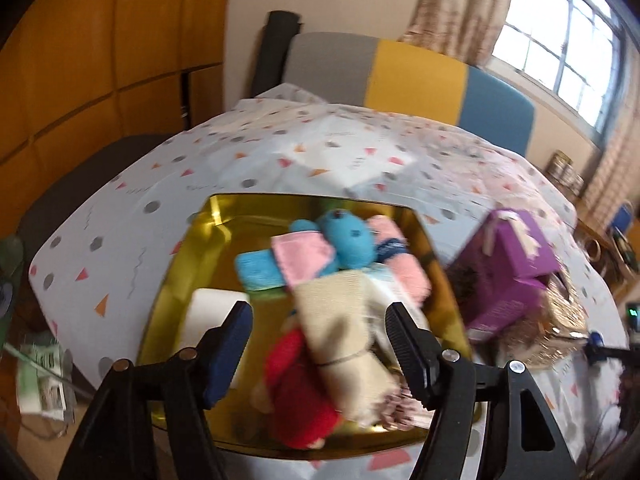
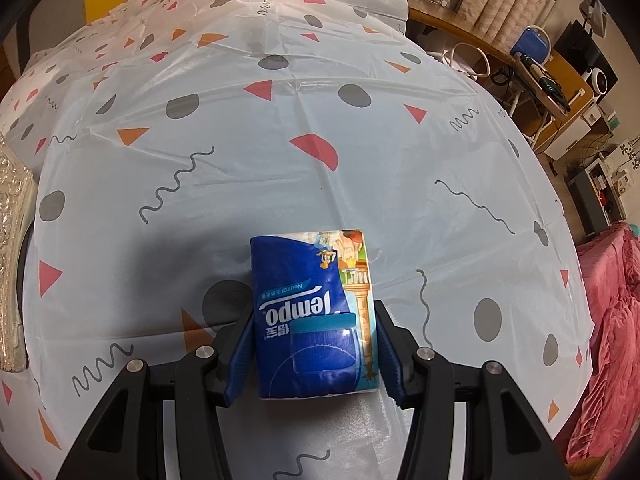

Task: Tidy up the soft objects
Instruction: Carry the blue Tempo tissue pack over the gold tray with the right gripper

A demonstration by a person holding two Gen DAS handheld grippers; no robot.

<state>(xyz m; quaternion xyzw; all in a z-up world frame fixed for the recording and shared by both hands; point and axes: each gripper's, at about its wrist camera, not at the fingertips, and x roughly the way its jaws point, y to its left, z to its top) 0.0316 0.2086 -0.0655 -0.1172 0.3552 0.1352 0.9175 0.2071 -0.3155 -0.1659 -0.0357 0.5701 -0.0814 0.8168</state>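
Blue-padded and spread wide, our left gripper [image 1: 320,344] hovers with jaws open and nothing between them, above a shiny gold square tray [image 1: 200,248]; nearest in that tray lies a red knitted soft toy [image 1: 298,392], with a beige rolled cloth [image 1: 344,340] just beside it on the right, and a white folded block [image 1: 212,312] near the tray's left side; farther in sit a light blue folded towel [image 1: 256,272], a pink folded cloth [image 1: 302,256], a blue plush bear [image 1: 350,240] and a pink rolled towel [image 1: 400,264], all packed close together; to the right of the tray stands a purple cardboard box [image 1: 516,264], tilted, though blur hides what it leans on. Our right gripper [image 2: 316,344] has its jaws closed on a dark blue Tempo tissue pack [image 2: 312,312], the pads pressing both long sides; the pack lies low over a white plastic tablecloth with grey dots and coloured triangles [image 2: 280,140]; we cannot tell whether it touches the cloth. Far right, a pink blanket [image 2: 608,340] shows beyond the table edge.
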